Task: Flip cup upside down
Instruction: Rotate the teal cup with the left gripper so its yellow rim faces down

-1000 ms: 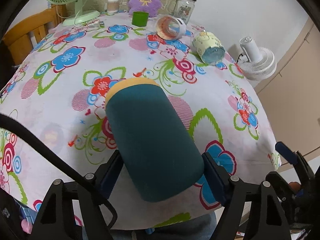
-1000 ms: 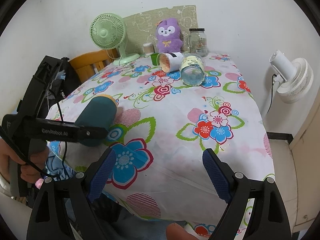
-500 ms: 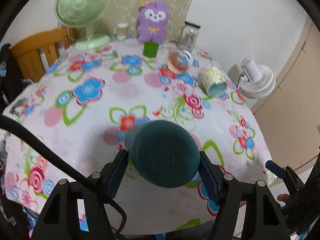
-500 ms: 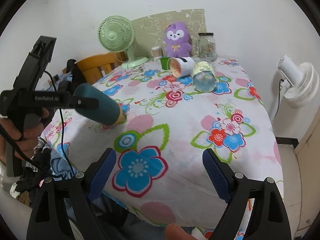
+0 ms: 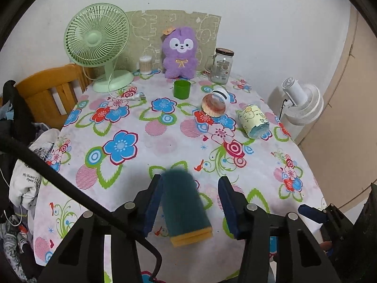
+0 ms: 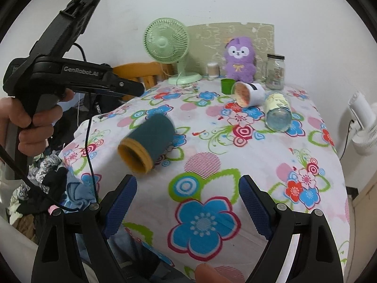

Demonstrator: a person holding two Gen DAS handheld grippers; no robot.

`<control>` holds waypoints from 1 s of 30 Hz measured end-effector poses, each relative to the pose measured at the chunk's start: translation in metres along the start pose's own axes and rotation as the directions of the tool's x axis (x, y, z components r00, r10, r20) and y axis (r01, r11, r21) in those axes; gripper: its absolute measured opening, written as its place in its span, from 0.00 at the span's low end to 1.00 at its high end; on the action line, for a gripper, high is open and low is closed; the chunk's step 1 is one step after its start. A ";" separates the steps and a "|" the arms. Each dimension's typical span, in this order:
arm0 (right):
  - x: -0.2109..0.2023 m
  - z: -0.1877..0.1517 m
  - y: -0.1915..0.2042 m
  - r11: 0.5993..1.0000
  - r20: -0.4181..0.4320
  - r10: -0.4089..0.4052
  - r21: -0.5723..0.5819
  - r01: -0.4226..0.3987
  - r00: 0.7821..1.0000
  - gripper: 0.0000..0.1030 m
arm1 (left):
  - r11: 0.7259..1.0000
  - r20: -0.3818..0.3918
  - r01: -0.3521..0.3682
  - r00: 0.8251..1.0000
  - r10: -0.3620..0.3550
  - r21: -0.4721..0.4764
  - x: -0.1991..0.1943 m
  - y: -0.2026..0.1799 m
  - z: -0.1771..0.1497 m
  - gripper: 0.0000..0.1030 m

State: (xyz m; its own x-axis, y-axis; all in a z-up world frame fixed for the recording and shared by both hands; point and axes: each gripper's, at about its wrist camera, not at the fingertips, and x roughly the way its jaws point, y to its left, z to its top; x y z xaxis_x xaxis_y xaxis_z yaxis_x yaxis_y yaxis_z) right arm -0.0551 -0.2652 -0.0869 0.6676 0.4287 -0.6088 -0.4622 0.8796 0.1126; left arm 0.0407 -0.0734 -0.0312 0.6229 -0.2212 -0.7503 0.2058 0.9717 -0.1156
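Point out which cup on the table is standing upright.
The small green cup in front of the purple plush toy. The white cup, the yellow cup and the teal cup all have their sides turned down.

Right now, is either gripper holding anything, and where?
Nothing. The teal cup is loose, blurred, clear of the open left gripper; the right gripper is open, empty.
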 end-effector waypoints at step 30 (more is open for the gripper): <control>0.027 0.012 0.005 0.999 -0.048 0.010 0.043 -0.008 0.999 0.87 | 0.999 -0.303 -0.025 0.953 0.030 0.020 0.084 0.068 0.033 0.91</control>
State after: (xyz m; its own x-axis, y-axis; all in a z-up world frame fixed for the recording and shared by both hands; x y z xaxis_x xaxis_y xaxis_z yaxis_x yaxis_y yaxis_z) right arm -0.0326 -0.2472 -0.0936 0.6341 0.4275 -0.6443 -0.4422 0.8841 0.1514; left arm 0.1319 -0.0288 -0.0801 0.3709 -0.1571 -0.9153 0.2054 0.9751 -0.0841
